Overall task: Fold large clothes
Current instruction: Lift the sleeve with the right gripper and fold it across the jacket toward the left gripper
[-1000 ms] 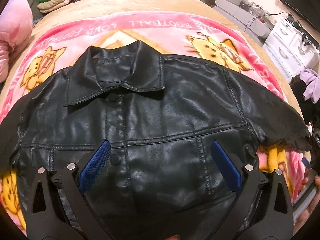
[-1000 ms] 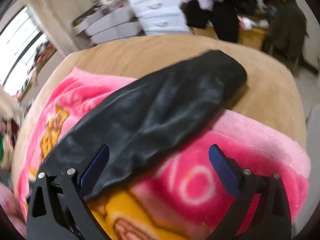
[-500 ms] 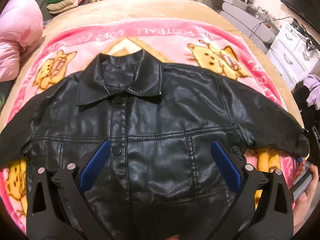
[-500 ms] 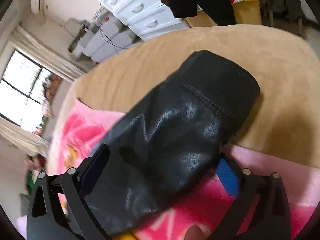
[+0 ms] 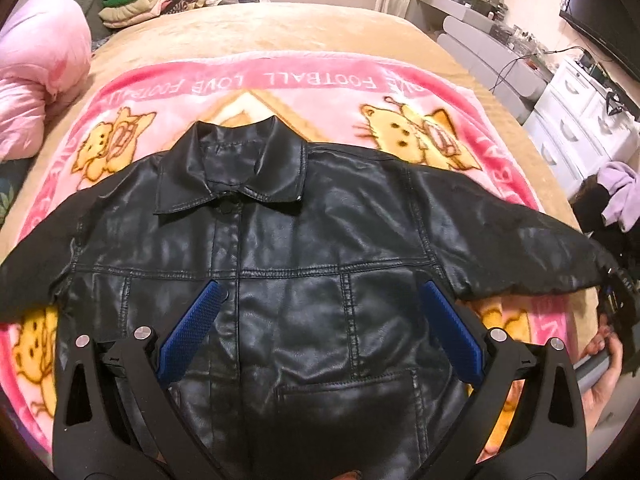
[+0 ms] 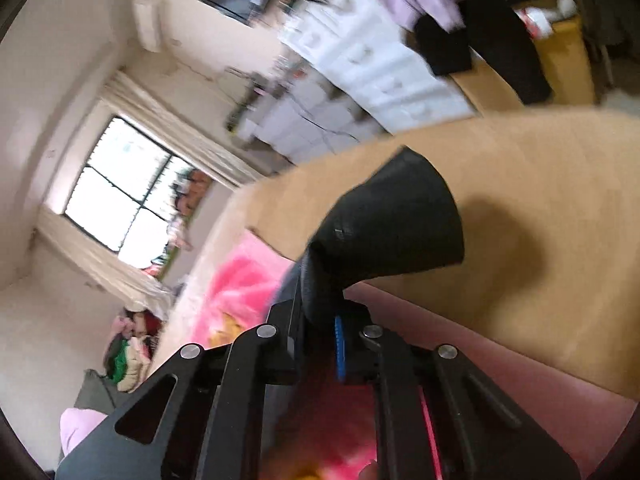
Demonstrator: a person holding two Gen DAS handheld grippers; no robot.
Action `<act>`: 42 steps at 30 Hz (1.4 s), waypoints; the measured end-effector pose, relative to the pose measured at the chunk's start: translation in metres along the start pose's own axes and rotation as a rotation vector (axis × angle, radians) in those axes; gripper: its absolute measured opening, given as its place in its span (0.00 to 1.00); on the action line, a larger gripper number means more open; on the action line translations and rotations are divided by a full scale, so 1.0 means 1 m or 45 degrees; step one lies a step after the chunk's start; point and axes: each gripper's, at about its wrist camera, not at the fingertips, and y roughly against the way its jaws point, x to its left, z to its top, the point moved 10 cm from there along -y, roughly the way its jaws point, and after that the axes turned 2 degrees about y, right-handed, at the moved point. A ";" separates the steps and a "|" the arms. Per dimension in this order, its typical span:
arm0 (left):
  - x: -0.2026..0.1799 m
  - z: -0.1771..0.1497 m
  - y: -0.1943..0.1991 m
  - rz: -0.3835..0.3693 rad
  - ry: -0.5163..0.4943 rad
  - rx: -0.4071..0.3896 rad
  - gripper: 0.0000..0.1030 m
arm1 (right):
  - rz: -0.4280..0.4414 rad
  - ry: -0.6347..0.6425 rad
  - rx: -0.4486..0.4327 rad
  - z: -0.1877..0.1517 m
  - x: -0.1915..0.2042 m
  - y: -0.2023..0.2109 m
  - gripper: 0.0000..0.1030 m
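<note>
A black leather jacket (image 5: 304, 240) lies front up and buttoned on the pink blanket (image 5: 320, 80), both sleeves spread out sideways. My left gripper (image 5: 320, 292) hovers open above the jacket's lower front, nothing between its blue pads. In the right wrist view my right gripper (image 6: 320, 312) has its jaws closing, the pads pressing on the end of the jacket's right sleeve (image 6: 396, 220), whose cuff sticks out past the fingers, lifted off the bed. That right gripper (image 5: 614, 292) also shows at the sleeve's end in the left wrist view, with the person's hand (image 5: 600, 364) below it.
The blanket covers a tan bedspread (image 5: 280, 32). A pink duvet (image 5: 40, 80) and a pile of folded clothes (image 5: 132, 4) lie at the far left. White drawers (image 5: 592, 120) with clothes on them stand beside the bed on the right, under a wall TV (image 5: 608, 12).
My right gripper went from wide open around the sleeve to shut on it, then tilted upward, lifting the cuff. My left gripper rose, so more of the jacket shows.
</note>
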 end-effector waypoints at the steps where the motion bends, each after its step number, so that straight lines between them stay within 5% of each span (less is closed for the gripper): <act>1: 0.002 0.000 0.004 0.002 0.005 -0.002 0.91 | 0.029 0.019 -0.010 0.004 0.013 0.000 0.09; 13: 0.051 0.012 0.025 -0.112 0.125 -0.008 0.91 | 0.455 0.437 0.069 -0.050 0.232 0.024 0.07; 23: 0.123 0.035 0.055 -0.301 0.315 -0.102 0.91 | 0.796 0.749 0.191 -0.160 0.365 0.066 0.07; 32: 0.195 0.045 0.087 -0.308 0.416 -0.214 0.91 | 0.941 1.070 0.379 -0.279 0.421 0.092 0.07; 42: 0.246 0.039 0.120 -0.352 0.528 -0.306 0.91 | 0.940 1.306 0.612 -0.387 0.413 0.097 0.07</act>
